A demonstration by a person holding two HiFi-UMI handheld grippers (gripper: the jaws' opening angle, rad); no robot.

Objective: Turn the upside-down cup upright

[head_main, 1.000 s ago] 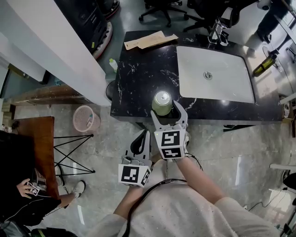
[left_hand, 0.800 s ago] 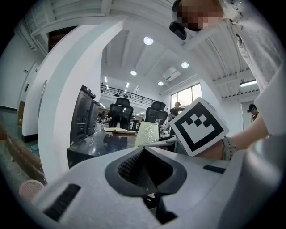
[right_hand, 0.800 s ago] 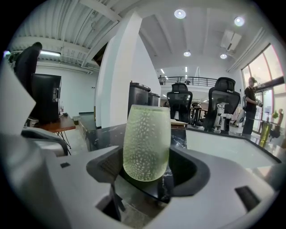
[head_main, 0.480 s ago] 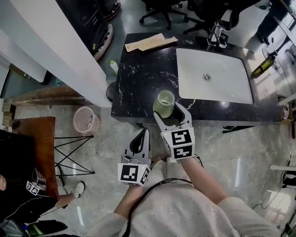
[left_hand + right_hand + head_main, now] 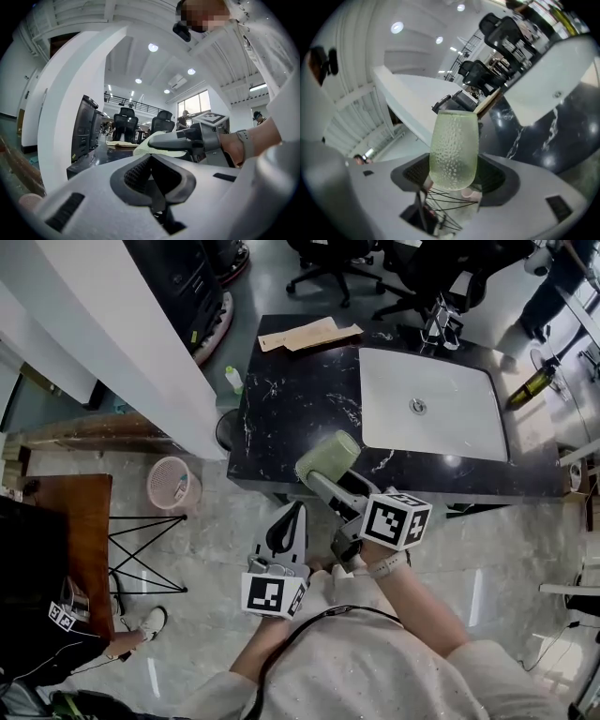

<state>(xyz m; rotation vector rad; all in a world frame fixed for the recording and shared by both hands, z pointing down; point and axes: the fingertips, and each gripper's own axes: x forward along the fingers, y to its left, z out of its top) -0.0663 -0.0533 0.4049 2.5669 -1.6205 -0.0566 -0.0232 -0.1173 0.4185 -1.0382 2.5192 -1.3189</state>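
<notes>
Glass by the look of it, the pale green cup (image 5: 328,456) has a dimpled, translucent wall. I judge it rigid, fairly light, brittle if knocked on stone and somewhat slick under the pads, though the dimples should give a little bite. The right hand-held gripper (image 5: 322,474) is clamped on it across the body, jaws standing wide with one pad on each side of the wall. The cup hangs clear of the black marble worktop (image 5: 281,409), tipped onto its side above the near edge, left of the white sink (image 5: 450,418); which end is the mouth I cannot tell from these views. A hold across the middle of the body looks the sound choice, since it leaves both ends free while the wrist rolls and keeps the rim away from the pads. A squeeze no firmer than needed would suit a thin wall. The left hand-held gripper (image 5: 292,517) waits off the worktop's near edge, close to the person's body, its jaws pressed together on nothing. For setting down, the open dark stone between the near edge and the papers (image 5: 305,332) at the far edge looks the roomiest spot. Hazards are the near edge right under the cup, with bare floor and a pink waste basket (image 5: 174,482) below, the sink's rim on the right, and the white wall (image 5: 112,343) closing in on the left.
</notes>
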